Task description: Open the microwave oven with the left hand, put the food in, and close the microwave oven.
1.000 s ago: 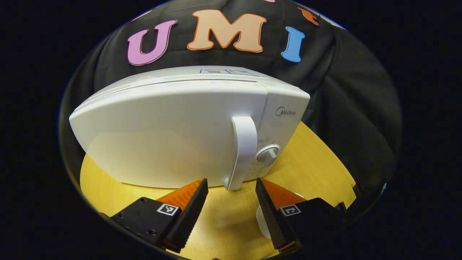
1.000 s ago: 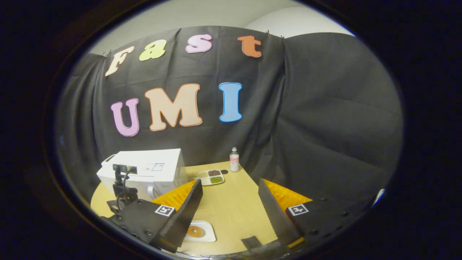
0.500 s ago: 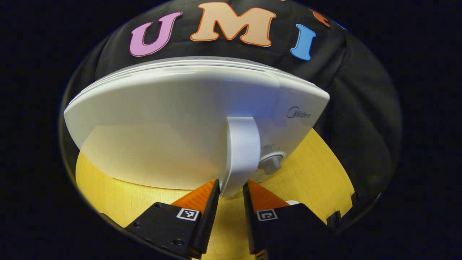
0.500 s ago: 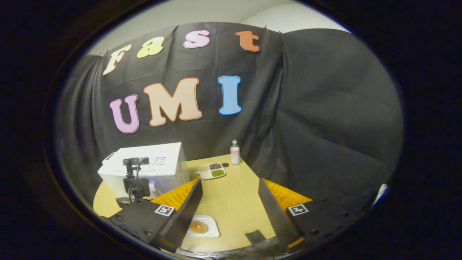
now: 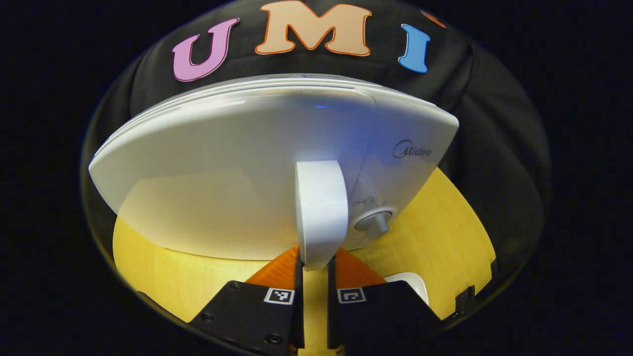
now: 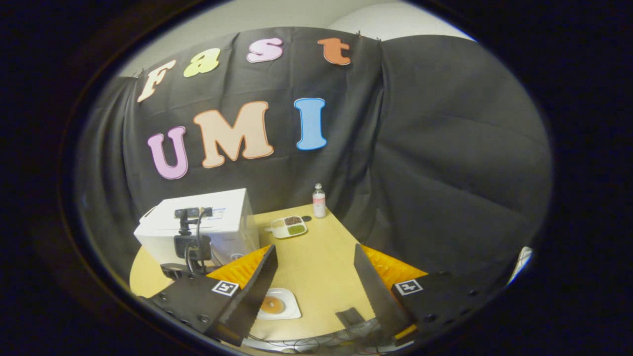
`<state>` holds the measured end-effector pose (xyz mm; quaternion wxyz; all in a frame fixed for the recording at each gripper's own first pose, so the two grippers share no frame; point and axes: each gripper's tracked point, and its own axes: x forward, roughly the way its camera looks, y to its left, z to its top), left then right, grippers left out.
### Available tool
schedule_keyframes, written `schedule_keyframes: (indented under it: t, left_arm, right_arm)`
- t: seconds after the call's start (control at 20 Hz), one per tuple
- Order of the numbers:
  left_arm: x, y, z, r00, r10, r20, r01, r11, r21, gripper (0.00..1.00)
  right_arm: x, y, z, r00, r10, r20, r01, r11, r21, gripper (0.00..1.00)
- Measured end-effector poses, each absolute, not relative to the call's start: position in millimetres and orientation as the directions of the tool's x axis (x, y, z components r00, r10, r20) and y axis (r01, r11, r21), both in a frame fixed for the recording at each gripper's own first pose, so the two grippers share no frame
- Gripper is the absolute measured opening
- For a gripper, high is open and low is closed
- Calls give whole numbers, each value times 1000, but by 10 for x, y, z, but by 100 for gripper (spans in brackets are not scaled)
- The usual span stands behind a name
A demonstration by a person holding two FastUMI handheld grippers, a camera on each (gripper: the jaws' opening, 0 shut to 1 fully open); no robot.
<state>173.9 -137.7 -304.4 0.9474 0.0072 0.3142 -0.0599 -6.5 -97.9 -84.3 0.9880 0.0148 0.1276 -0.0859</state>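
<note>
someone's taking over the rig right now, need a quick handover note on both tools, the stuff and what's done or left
Left tool: shut on the handle at its lower end.
Right tool: open, empty, above the table.
Microwave: door closed. The food sits on a white plate at the table's near edge.
Done: handle gripped.
Left: pull the door open, put the food in, close the door.

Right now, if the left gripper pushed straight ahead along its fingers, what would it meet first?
The left gripper is already closed on the microwave's door handle. Pushed straight on, it would most likely press that handle against the white door directly behind it.
</note>
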Motion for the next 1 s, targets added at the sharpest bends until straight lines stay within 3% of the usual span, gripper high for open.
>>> schedule_keyframes:
  t: [0.55, 1.0]
  left_arm:
    - [1703, -1363, -3021, 822, -100, -560, 86, 995, -52, 5]
    - [693, -1166, -3119, 820, -136, -556, 126, 990, -56, 7]
  right_arm:
    - [-187, -908, -1017, 945, -122, -302, 127, 992, -2, 97]
    - [16, -780, -1153, 937, -6, -348, -2, 1000, -24, 98]
